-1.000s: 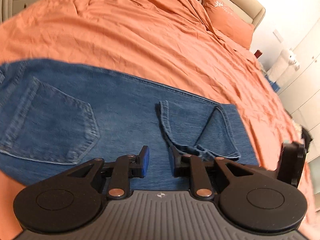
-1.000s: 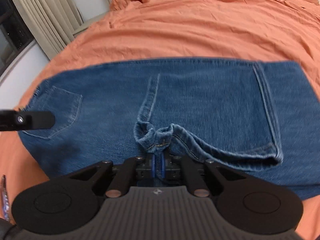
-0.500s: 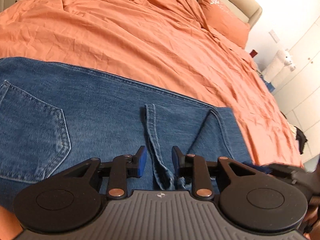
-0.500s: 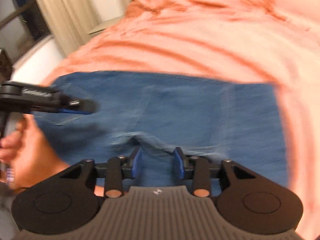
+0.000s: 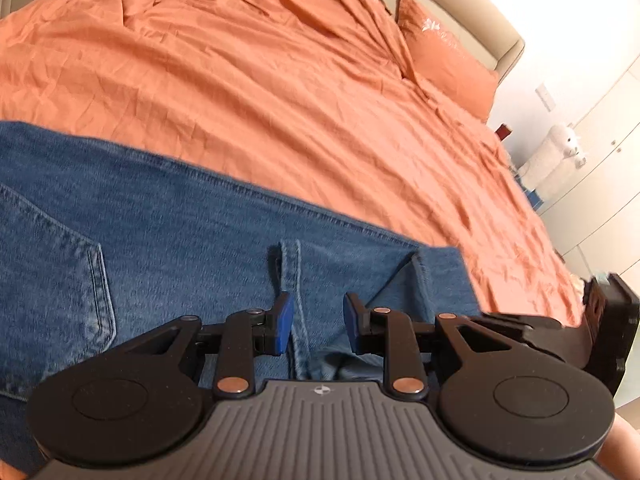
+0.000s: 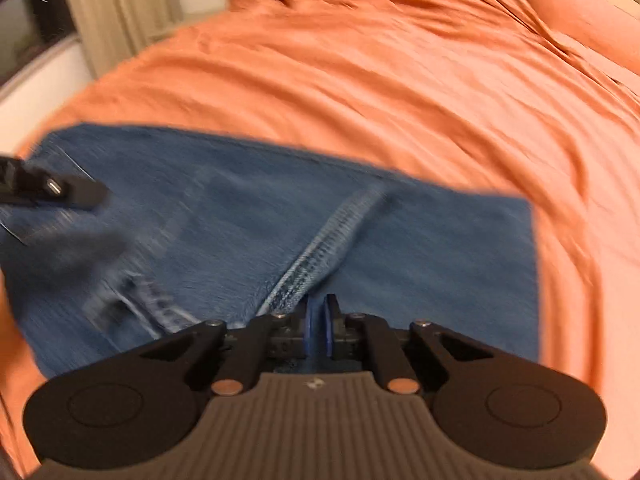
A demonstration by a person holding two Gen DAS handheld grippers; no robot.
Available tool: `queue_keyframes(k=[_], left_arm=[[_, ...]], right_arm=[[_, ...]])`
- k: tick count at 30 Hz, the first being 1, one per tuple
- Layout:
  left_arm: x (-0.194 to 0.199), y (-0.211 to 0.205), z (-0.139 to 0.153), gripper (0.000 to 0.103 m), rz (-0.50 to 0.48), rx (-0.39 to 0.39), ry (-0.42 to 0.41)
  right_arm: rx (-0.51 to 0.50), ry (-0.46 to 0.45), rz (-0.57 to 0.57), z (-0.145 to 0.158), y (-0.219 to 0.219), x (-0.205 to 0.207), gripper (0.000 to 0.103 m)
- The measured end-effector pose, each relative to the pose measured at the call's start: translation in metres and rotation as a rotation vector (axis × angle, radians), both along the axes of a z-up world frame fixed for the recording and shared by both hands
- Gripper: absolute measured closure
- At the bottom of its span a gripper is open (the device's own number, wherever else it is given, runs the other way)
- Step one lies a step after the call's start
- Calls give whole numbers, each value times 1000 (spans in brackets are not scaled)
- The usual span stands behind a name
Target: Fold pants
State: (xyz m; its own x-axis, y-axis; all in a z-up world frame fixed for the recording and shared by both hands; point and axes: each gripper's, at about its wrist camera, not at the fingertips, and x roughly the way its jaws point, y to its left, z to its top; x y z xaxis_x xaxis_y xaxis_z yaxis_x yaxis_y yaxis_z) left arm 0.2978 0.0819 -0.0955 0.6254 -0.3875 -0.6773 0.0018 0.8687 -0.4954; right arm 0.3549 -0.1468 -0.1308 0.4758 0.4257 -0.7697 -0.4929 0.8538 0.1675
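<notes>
On a wide bed covered in a wrinkled orange sheet [image 5: 280, 92], a pair of blue denim pants [image 5: 192, 248] is lying flat near the front edge, already doubled over so one hem is resting across the seat area beside a back pocket [image 5: 52, 296].

The left gripper [image 5: 317, 322] is hovering just above the cloth with its blue-padded jaws spread apart, a stitched seam running between them but not pinched. The right gripper [image 6: 319, 330] is showing its jaws pressed together, with blue denim appearing in the thin slit between the pads; this view is blurred, so a pinch on the near edge looks likely but is not certain. Each gripper is also appearing at the edge of the other's view.

The denim looks thick and fairly heavy for cloth, soft enough to drape but stiff enough to be holding a crease. It should not be slippery. The doubled seams and hems are probably offering the firmest hold; taking two points along the near edge should be keeping the layers from sliding apart when lifted.

Beyond the pants, an orange pillow [image 5: 444, 60] is leaning against a pale padded headboard [image 5: 508, 46]. White cupboard doors and a white plush toy [image 5: 558, 156] are standing to the right of the bed, and cream curtains [image 6: 120, 8] are hanging by a dark window to its left.
</notes>
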Motion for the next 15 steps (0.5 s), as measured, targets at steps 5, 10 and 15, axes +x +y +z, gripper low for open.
queue_keyframes(k=[5,10,15], left_arm=[[3,6,1,58,14,-41,-2],[13,0,-14,44,17,-58,42],[29,-7,-48,36,46,-92,107]], right_arm=[[136,-45,5,24,24,15,98],[128,-74,-53,31,12,9,97],[85,-85,-177,22,-37,-25,97]])
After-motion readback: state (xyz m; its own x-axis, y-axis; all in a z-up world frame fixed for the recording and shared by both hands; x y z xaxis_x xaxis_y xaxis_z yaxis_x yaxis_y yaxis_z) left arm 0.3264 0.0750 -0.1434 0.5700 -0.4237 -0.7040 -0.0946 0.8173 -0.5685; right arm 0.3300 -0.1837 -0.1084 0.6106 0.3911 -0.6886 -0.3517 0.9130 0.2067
